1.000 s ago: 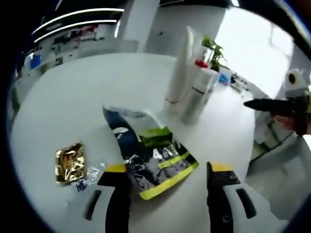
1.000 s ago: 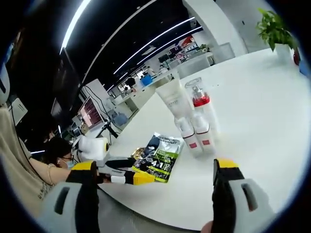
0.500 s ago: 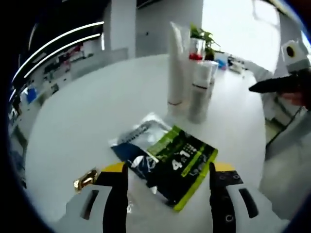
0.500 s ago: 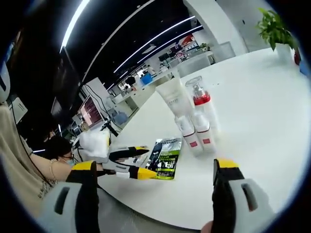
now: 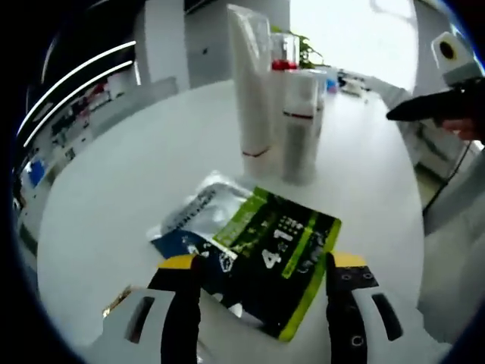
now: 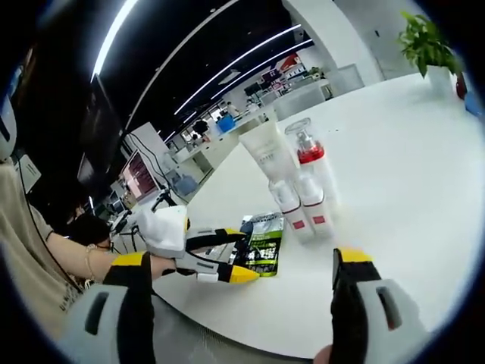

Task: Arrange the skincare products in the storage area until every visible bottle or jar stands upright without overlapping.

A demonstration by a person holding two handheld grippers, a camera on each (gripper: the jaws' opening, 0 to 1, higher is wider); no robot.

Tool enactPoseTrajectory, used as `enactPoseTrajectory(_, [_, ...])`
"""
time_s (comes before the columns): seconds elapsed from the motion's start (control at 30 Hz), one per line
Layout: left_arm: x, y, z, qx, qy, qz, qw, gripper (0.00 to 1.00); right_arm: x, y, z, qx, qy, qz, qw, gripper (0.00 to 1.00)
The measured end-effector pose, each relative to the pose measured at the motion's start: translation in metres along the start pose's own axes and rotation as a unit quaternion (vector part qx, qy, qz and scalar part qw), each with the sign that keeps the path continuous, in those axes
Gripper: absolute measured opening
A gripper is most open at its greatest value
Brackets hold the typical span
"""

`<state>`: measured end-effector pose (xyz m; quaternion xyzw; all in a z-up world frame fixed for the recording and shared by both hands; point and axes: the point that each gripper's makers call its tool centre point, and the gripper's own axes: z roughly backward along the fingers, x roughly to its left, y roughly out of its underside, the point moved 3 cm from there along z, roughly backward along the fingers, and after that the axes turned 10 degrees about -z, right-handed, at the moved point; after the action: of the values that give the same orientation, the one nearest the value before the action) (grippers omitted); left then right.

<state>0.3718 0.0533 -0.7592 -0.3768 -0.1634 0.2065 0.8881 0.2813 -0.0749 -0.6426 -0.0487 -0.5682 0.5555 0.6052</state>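
On the white surface (image 5: 114, 189) a green and black sachet (image 5: 280, 250) lies flat between the spread jaws of the left gripper (image 5: 258, 265), just before the upright tube (image 5: 251, 83) and bottles (image 5: 298, 125), while the right gripper (image 6: 235, 277) hangs open nearby.

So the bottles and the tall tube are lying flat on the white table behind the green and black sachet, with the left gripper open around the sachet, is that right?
Not quite: the bottles and the tall tube stand upright on the white table, as the left gripper view shows. The rest holds: they are behind the green and black sachet, with the left gripper open around it.
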Motion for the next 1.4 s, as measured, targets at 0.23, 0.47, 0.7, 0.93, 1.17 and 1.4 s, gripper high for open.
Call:
enactPoseTrajectory(0.23, [0.001, -0.003, -0.003, -0.003, 0.007, -0.006, 1.0000, 0.64, -0.001, 0.000, 0.000, 0.000, 0.002, -0.001, 1.0000, 0.99])
enactPoseTrajectory(0.47, [0.002, -0.004, -0.004, -0.002, 0.015, -0.012, 0.9998, 0.64, -0.001, 0.001, -0.001, 0.002, 0.002, 0.001, 1.0000, 0.99])
enactPoseTrajectory(0.7, [0.001, -0.018, 0.009, -0.035, 0.014, 0.014, 0.9992, 0.67, 0.001, 0.002, -0.001, 0.005, 0.000, 0.007, 1.0000, 0.99])
enactPoseTrajectory(0.93, [0.006, -0.023, 0.043, -0.054, -0.007, 0.037, 0.9978, 0.74, 0.002, 0.001, -0.002, 0.004, 0.001, 0.015, 0.9999, 0.99])
enactPoseTrajectory(1.17, [0.015, -0.009, 0.080, -0.061, -0.040, 0.073, 0.9947, 0.80, 0.007, 0.001, -0.001, 0.002, -0.004, 0.027, 0.9996, 0.99])
enactPoseTrajectory(1.4, [0.016, 0.006, 0.109, -0.058, -0.057, 0.094, 0.9923, 0.87, 0.017, 0.002, 0.001, 0.000, -0.012, 0.041, 0.9991, 0.99])
